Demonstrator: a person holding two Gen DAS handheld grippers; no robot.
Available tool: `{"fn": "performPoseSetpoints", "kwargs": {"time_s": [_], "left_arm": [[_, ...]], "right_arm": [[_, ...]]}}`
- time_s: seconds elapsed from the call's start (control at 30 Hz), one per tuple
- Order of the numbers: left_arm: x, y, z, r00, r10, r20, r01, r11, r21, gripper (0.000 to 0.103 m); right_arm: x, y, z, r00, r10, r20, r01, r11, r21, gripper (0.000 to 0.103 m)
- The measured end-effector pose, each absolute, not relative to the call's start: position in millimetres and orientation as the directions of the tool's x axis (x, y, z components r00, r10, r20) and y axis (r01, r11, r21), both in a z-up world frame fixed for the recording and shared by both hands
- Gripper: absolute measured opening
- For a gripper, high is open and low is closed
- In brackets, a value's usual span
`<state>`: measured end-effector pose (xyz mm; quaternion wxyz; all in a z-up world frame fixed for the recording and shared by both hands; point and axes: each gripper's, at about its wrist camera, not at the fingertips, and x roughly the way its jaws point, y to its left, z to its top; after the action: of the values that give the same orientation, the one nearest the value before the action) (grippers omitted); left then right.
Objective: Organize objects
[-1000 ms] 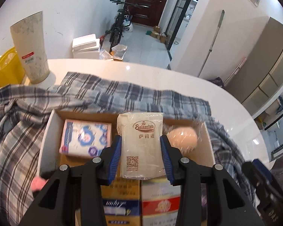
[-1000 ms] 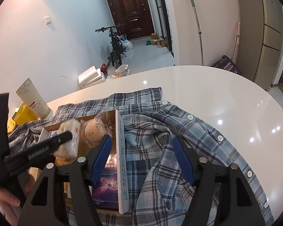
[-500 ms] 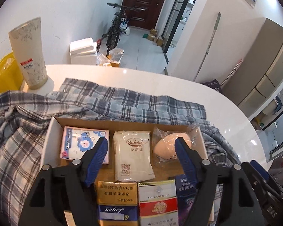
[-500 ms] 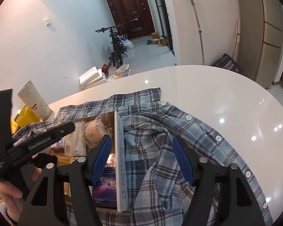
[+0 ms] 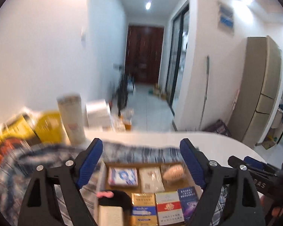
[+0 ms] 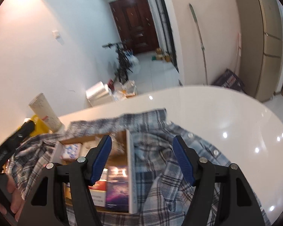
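Observation:
A shallow cardboard box [image 5: 105, 171] lies on a plaid shirt [image 6: 169, 169] on a white table. In it lie a blue-and-white tissue pack [image 5: 122, 176], a white wipe packet [image 5: 151, 179], a beige egg-shaped sponge in wrap [image 5: 173, 171] and three cigarette packs: gold [image 5: 143, 207], red-and-white [image 5: 168, 208] and dark blue [image 5: 187, 201]. My left gripper [image 5: 141, 163] is open and empty, raised above the box. My right gripper [image 6: 142, 160] is open and empty over the box's right wall [image 6: 131, 173]. The box also shows in the right wrist view.
A tall white tube [image 5: 71, 120] stands upright at the table's far left beside yellow bags [image 5: 45, 126]. A black item with a pink piece [image 5: 111, 195] and a white block [image 5: 110, 214] sit at the box's near left. The table's bare white top [image 6: 226, 116] stretches right.
My left gripper opened, let go of the white wipe packet in the box's back row, then rose and pulled back. The right gripper stayed open and tilted up a little.

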<state>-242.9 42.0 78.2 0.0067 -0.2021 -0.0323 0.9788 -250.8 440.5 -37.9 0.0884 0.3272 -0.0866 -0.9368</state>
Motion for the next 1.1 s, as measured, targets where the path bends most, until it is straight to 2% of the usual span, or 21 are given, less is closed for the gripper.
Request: {"fn": "performPoseSetpoints", "kwargs": {"time_s": [0.1, 0.17, 0.2, 0.3, 0.43, 0.53, 0.63, 0.67, 0.7, 0.83, 0.9, 0.93, 1.1], "left_arm": [[-218.1, 44.2, 98.4, -0.95, 0.025, -0.312, -0.023, -1.0, -0.008, 0.086], [-207.7, 44.7, 107.2, -0.954, 0.031, -0.297, -0.037, -0.999, 0.015, 0.086], [-200.6, 42.8, 111.0, -0.959, 0.023, -0.284, -0.028, -0.999, 0.015, 0.086], [-171.2, 33.9, 123.3, -0.981, -0.027, -0.193, 0.029, -1.0, -0.009, 0.086], [-136.5, 26.0, 138.4, -0.992, -0.01, -0.122, 0.012, -1.0, -0.014, 0.086], [-114.3, 22.4, 150.7, -0.995, 0.008, -0.103, -0.006, -1.0, -0.016, 0.087], [-93.7, 19.0, 161.5, -0.996, 0.052, -0.075, -0.051, -0.999, -0.012, 0.095], [-88.7, 19.1, 164.5, -0.996, 0.065, -0.063, -0.065, -0.998, -0.009, 0.102], [-79.6, 18.5, 167.1, -0.996, 0.077, -0.044, -0.076, -0.997, -0.008, 0.103], [-49.6, 13.4, 179.4, -0.996, 0.089, 0.005, -0.09, -0.996, -0.023, 0.103], [-37.4, 10.8, 183.4, -0.995, 0.102, 0.015, -0.103, -0.994, -0.039, 0.103], [-31.2, 10.0, 185.2, -0.994, 0.112, 0.02, -0.113, -0.993, -0.046, 0.103], [-6.9, 12.1, 190.0, -0.991, 0.127, 0.049, -0.128, -0.992, -0.019, 0.103]], "right_arm": [[-238.7, 435.7, -20.3, -0.799, -0.222, -0.559, 0.134, -0.972, 0.196, 0.067], [-230.2, 434.8, -9.1, -0.815, -0.224, -0.534, 0.145, -0.972, 0.186, 0.07], [-226.2, 434.9, -3.8, -0.821, -0.228, -0.523, 0.151, -0.971, 0.186, 0.073], [-212.7, 437.5, 11.1, -0.838, -0.238, -0.491, 0.166, -0.969, 0.185, 0.075], [-190.9, 437.3, 25.6, -0.858, -0.242, -0.454, 0.192, -0.969, 0.154, 0.075], [-172.0, 435.7, 34.9, -0.865, -0.256, -0.432, 0.217, -0.966, 0.138, 0.075], [-152.7, 434.1, 46.3, -0.88, -0.27, -0.391, 0.236, -0.963, 0.133, 0.078], [-145.8, 433.0, 50.5, -0.886, -0.274, -0.374, 0.242, -0.961, 0.13, 0.084], [-138.4, 432.1, 55.7, -0.892, -0.28, -0.356, 0.251, -0.96, 0.126, 0.088], [-106.7, 423.6, 75.8, -0.908, -0.31, -0.28, 0.299, -0.951, 0.084, 0.089], [-89.2, 420.2, 83.7, -0.921, -0.311, -0.236, 0.306, -0.95, 0.059, 0.101], [-79.5, 418.8, 87.2, -0.93, -0.304, -0.207, 0.301, -0.952, 0.047, 0.103], [-42.2, 412.3, 98.4, -0.963, -0.245, -0.112, 0.249, -0.968, -0.021, 0.103]]}}
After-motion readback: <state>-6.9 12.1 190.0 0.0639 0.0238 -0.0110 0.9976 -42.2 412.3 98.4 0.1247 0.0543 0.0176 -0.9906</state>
